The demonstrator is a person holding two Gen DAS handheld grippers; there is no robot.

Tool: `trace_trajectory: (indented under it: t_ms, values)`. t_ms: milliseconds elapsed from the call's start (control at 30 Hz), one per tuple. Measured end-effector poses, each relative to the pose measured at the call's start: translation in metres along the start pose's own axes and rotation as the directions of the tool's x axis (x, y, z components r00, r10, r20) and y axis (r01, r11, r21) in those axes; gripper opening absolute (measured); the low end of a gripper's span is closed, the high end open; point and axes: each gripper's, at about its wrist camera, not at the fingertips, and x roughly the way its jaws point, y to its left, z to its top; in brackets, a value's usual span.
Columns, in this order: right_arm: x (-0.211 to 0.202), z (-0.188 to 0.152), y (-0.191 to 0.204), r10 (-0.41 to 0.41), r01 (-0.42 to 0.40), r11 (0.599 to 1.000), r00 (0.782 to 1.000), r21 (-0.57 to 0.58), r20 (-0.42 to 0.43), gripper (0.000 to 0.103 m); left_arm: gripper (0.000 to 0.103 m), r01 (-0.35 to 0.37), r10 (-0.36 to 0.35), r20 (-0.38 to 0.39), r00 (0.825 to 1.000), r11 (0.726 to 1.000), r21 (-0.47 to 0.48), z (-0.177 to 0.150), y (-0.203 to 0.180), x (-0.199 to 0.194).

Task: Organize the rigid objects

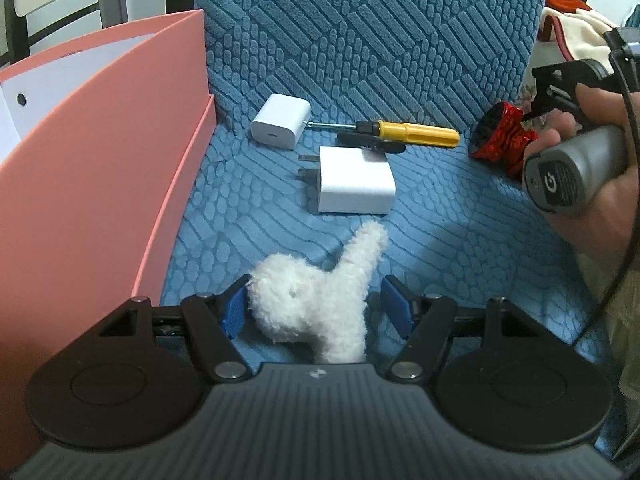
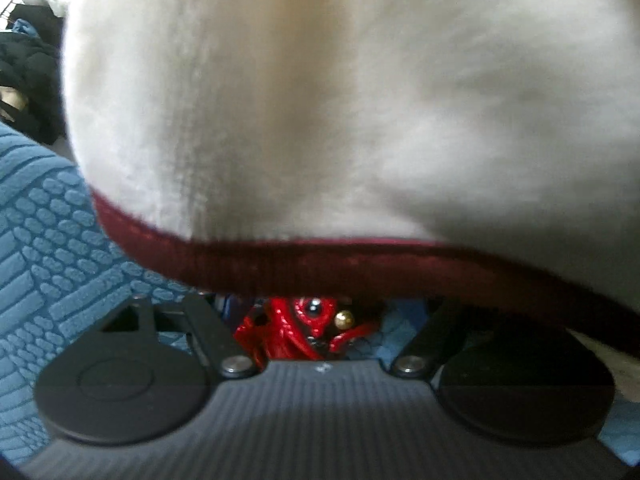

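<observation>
**A lived-in room at home, by the look of it**

We're looking at a domestic setting: a blue textured cover [image 1: 360, 40] is spreading over what is reading as a sofa or padded seat. Household odds and ends are lying on it, two white chargers [image 1: 354, 178] and a yellow screwdriver [image 1: 416, 133]. Dark clothing [image 2: 28, 76] is piling up at the side, and a cream blanket with red trim [image 1: 576, 36] is showing beyond.

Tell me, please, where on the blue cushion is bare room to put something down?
Free: the blue cushion right of the big white charger, before the hand. Crowded: the small charger, screwdriver and black clip lie together.
</observation>
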Motion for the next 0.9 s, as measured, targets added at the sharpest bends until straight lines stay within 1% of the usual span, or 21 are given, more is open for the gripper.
trace_trajectory:
  t_ms: [67, 100, 167, 200, 300, 400, 433, 667, 733, 900]
  values:
    - [0.001, 0.002, 0.0, -0.028, 0.028, 1.0, 0.999, -0.006, -0.021, 0.078, 0.073, 0.001, -0.001, 0.001, 1.0, 1.0, -0.006, 0.001, 0.001, 0.0]
    - [0.001, 0.003, 0.001, -0.02, 0.02, 1.0, 1.0, -0.01, -0.024, 0.077, 0.073, 0.003, -0.003, 0.002, 1.0, 1.0, -0.009, 0.001, 0.001, 0.0]
    - [-0.002, 0.003, 0.0, 0.008, -0.009, 1.0, 0.999, -0.011, -0.033, 0.066, 0.073, 0.004, -0.004, 0.004, 1.0, 1.0, -0.009, 0.001, 0.001, 0.0]
    - [-0.004, 0.004, 0.0, 0.021, -0.021, 1.0, 0.999, -0.009, -0.039, 0.063, 0.073, 0.003, -0.003, 0.004, 1.0, 1.0, -0.007, 0.001, 0.001, 0.0]
    - [-0.008, 0.006, 0.0, 0.031, -0.032, 0.999, 0.997, -0.012, -0.067, 0.062, 0.073, 0.001, -0.001, 0.007, 1.0, 1.0, -0.007, 0.001, 0.001, 0.0]
    - [-0.015, 0.001, 0.006, 0.049, -0.052, 0.998, 0.995, -0.028, -0.081, 0.059, 0.073, 0.003, -0.003, 0.006, 1.0, 1.0, -0.011, 0.002, 0.002, 0.0]
    - [-0.018, 0.0, 0.007, 0.058, -0.061, 0.997, 0.995, -0.037, -0.086, 0.056, 0.073, 0.005, -0.005, 0.005, 1.0, 1.0, -0.013, 0.002, 0.002, 0.0]
    - [-0.044, -0.008, 0.015, 0.074, -0.089, 0.989, 0.99, -0.12, -0.123, 0.056, 0.073, 0.018, -0.018, 0.0, 1.0, 1.0, -0.016, 0.0, 0.006, -0.002]
    - [-0.053, -0.012, 0.017, 0.08, -0.101, 0.982, 0.988, -0.162, -0.131, 0.056, 0.073, 0.017, -0.017, -0.004, 1.0, 1.0, -0.006, -0.002, 0.007, -0.003]
    - [-0.077, -0.017, 0.025, 0.063, -0.102, 0.956, 0.987, -0.274, -0.149, 0.056, 0.073, 0.011, -0.011, -0.012, 1.0, 1.0, 0.018, -0.007, 0.011, -0.006]
